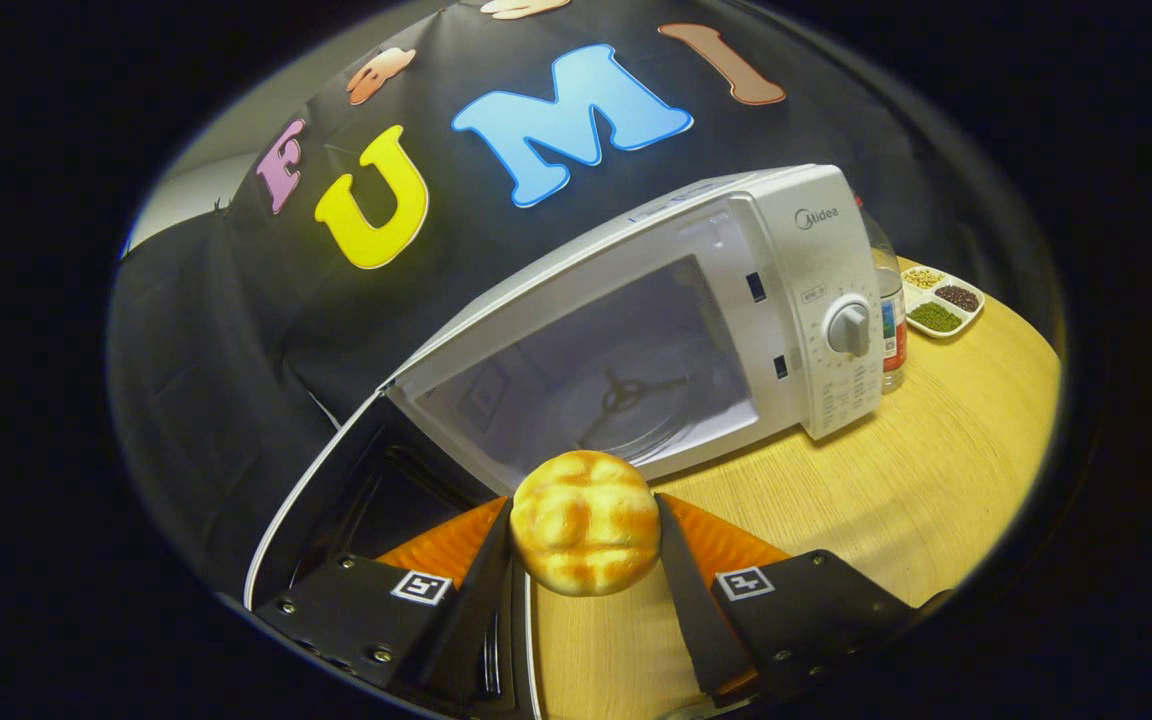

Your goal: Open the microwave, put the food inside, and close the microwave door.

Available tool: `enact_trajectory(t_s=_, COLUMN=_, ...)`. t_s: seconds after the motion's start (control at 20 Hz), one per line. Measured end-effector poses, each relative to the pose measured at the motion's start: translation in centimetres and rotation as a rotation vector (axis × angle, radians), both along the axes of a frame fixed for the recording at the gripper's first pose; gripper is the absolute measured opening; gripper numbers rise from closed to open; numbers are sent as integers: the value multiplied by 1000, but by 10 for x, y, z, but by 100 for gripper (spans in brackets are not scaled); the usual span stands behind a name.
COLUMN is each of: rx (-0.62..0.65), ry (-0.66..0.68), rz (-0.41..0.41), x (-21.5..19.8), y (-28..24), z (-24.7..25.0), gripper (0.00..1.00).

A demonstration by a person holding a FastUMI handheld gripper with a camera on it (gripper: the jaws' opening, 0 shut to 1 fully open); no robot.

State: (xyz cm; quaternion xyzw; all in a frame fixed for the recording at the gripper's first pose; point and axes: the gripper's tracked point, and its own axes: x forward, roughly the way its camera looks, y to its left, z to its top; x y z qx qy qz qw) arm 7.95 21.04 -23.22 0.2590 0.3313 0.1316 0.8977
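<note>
Low in the frame, the gripper (584, 560) jaws pinch a golden bun (584, 522) at its sides before the open microwave (656, 330); it looks light, soft, easily crushed, wanting gentle mid-body pressure.

Microwave (696, 300) stands on the bench (936, 480), its door (356, 500) swung out to the left and near, cavity facing the fingers (481, 570); turntable (636, 410) lies inside, dial panel (836, 320) on its right side. Bread roll (584, 522) sits clamped between the two fingers, just before the cavity's lower edge. Right of and behind the microwave stands a bottle (889, 300), touching or just beside its side wall, and farther right a divided dish (941, 302) rests on the bench.
</note>
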Motion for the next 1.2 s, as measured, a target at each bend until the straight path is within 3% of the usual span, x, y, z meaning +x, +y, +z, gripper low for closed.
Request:
enact_trajectory(t_s=0.4, rx=51, ry=-71, rz=-54, x=50, y=13, z=-16, gripper=81)
enact_trajectory(t_s=1.2, rx=112, ry=-30, rz=-145, x=112, y=26, z=-69, gripper=81)
